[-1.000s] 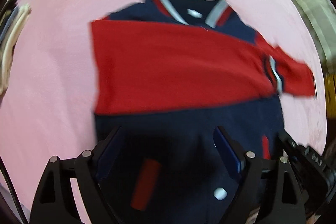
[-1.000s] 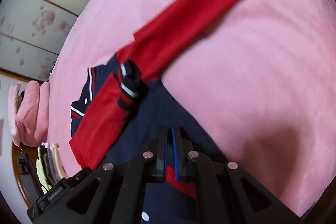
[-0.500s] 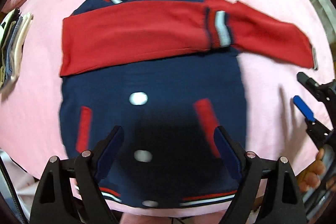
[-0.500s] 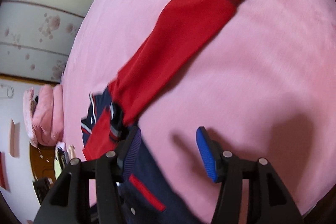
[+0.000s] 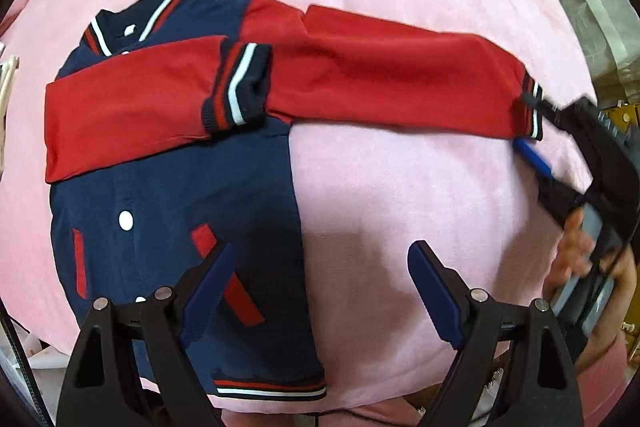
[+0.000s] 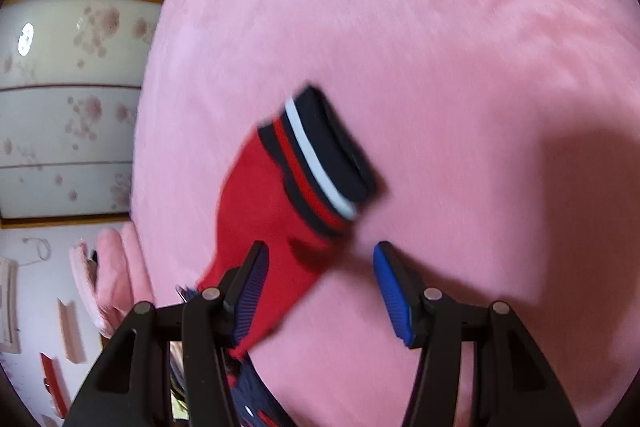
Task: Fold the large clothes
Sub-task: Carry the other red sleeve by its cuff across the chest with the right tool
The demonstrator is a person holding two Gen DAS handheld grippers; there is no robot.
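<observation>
Jacket (image 5: pixel 180 195) flat — one sleeve (image 5: pixel 400 79) outstretched

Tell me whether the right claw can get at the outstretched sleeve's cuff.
Probably yes: the right claw is open just short of the cuff, which lies flat on the pink blanket, nothing covering it.

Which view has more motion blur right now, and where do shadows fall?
Right wrist view: blurrier, the striped cuff smeared, and a big soft shadow on the pink blanket at right. Left wrist view: mostly sharp, strong fisheye bulge, the jacket crisp, slight smear at the right gripper, and shadow under the left gripper.
</observation>
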